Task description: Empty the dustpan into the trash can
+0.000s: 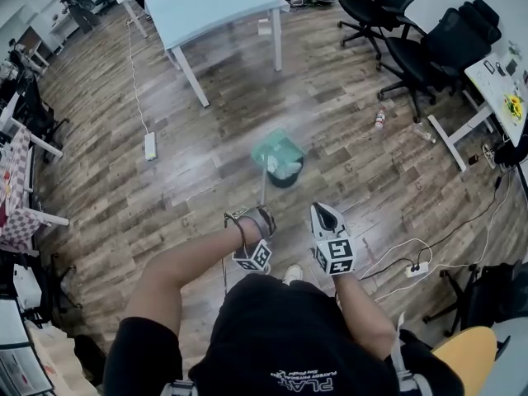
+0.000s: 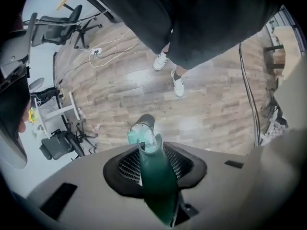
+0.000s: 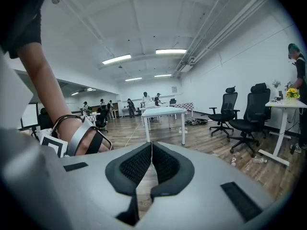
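A green dustpan (image 1: 279, 148) hangs tilted over a small black trash can (image 1: 287, 176) on the wood floor, with pale scraps showing in the can. Its thin long handle (image 1: 264, 190) runs back to my left gripper (image 1: 262, 218), which is shut on it. In the left gripper view the green handle (image 2: 156, 176) lies between the pads of the left gripper (image 2: 151, 146) and leads down to the dustpan (image 2: 135, 136) and the can (image 2: 145, 121). My right gripper (image 1: 324, 214) is beside the left, shut and holding nothing; the right gripper (image 3: 152, 145) points out across the room.
A white table (image 1: 216, 7) stands beyond the can and black office chairs (image 1: 429, 40) are at the far right. A power strip (image 1: 151, 145) and its cord lie at the left, another strip (image 1: 415, 269) at the right, and a small bottle (image 1: 379, 120) near the chairs. My shoes (image 2: 177, 85) are close by.
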Demonstrator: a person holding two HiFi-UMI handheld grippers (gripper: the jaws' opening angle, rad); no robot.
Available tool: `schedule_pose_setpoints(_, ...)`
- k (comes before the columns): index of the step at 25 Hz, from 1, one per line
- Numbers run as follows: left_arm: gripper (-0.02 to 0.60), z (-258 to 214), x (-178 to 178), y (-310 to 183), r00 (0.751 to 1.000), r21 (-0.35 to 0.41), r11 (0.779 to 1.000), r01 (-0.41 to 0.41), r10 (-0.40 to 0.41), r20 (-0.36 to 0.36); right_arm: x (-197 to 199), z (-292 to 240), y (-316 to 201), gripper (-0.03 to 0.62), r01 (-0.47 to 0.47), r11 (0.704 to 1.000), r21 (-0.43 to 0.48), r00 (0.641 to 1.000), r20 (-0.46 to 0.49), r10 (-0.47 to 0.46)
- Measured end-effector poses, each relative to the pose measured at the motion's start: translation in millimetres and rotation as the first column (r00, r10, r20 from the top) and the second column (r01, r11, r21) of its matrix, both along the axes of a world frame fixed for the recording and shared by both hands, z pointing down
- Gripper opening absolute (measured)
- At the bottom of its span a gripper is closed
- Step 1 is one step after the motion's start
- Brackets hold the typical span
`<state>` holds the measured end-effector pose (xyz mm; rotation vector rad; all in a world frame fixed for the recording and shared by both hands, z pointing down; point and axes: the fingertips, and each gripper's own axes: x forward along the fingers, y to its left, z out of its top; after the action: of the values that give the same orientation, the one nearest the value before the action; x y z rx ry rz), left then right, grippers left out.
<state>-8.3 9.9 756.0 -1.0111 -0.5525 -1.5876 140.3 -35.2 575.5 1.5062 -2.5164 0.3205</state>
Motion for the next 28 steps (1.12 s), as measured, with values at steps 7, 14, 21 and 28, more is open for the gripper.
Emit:
schedule_pose_setpoints(7, 0.127, -11, 3, -11, 0.998, 0.019, 0.999, -0.037, 0.036, 0.056, -1, 1, 2, 0.025, -0.002, 1.0, 0.0, 1.0, 0.012, 0.002)
schedule_pose_setpoints(14, 0.129, -10, 5, 4, 0.991, 0.01, 0.996, -0.088, 0.086, 0.106, 4, 2, 1, 0.025, -0.006, 1.0, 0.001, 1.0, 0.025, 0.006)
schedule_pose_setpoints(21, 0.135, 6, 9, 8, 0.987, -0.015, 0.998, -0.068, 0.069, 0.143, 2, 0, -4, 0.025, 0.0, 1.0, 0.005, 0.999, 0.033, 0.0)
schedule_pose_setpoints(28, 0.132, 5, 10, 9, 0.988, -0.01, 0.998, -0.066, 0.067, 0.14, 8, 2, -5, 0.025, -0.005, 1.0, 0.0, 0.999, 0.035, 0.005)
